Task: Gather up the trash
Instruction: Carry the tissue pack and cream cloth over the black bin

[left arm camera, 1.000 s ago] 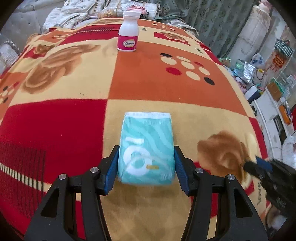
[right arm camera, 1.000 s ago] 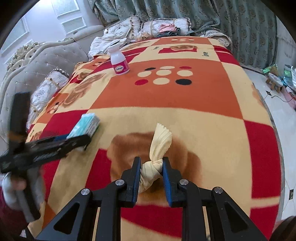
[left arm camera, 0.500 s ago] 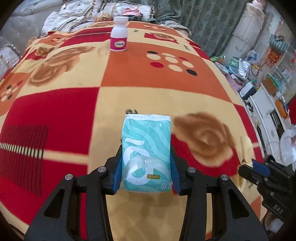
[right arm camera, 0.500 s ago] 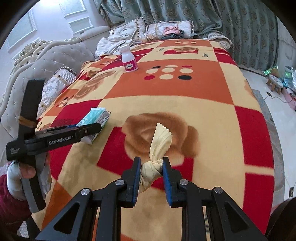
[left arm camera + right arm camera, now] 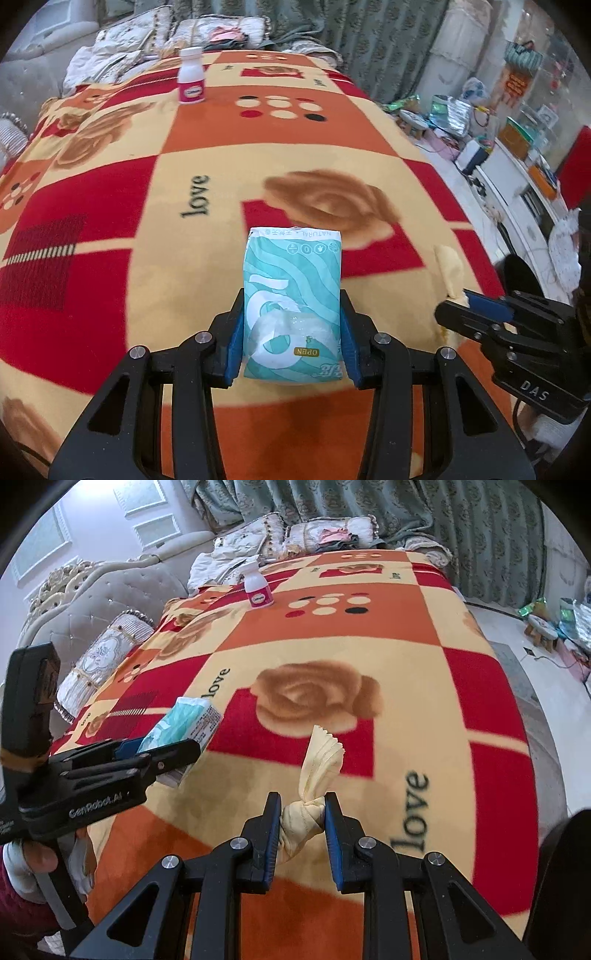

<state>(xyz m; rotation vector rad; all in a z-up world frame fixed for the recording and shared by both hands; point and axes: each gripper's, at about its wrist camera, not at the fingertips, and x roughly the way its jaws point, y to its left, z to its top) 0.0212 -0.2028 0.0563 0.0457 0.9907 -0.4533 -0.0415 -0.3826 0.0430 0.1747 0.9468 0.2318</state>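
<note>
Left wrist view: a bed covered by a fleece blanket [image 5: 229,155] in red, orange and cream squares, brown rose prints, dot clusters, the word "love". White bottle with pink label [image 5: 190,82] stands upright far off at 11 o'clock, alone on the blanket. Pillows and crumpled bedding [image 5: 122,55] behind it, green patterned curtains [image 5: 369,37] at 12 to 1 o'clock. Cluttered floor and white shelving at 2 to 3 o'clock, bags and boxes, detail too small to read.

Left gripper [image 5: 291,332] points steeply down at the blanket; its blue pads are clamped on both long sides of a teal tissue pack [image 5: 291,291], which sticks out forward toward 12 o'clock, "OPEN" tab near the pads. Pack looks lifted off the blanket, contact underneath not clear.

Right gripper [image 5: 301,823] also angled down, fingers pinched tight on the knot of a pale yellow knotted wrapper [image 5: 314,775]; its frilled end stands up toward 12 o'clock, clear of the blanket [image 5: 369,627].

Right wrist view: left gripper [image 5: 162,753] at 9 o'clock, side on, tissue pack [image 5: 188,720] in its fingers, a hand [image 5: 33,860] in a white glove and dark red sleeve on its handle. Tufted grey headboard [image 5: 122,587] and a bolster pillow [image 5: 103,661] at 10 o'clock, bottle [image 5: 258,587] at 11 o'clock, small stool [image 5: 543,627] on the floor at 2 o'clock. In the left wrist view the right gripper [image 5: 461,302] sits at 3 o'clock with the wrapper [image 5: 450,273] poking up.
</note>
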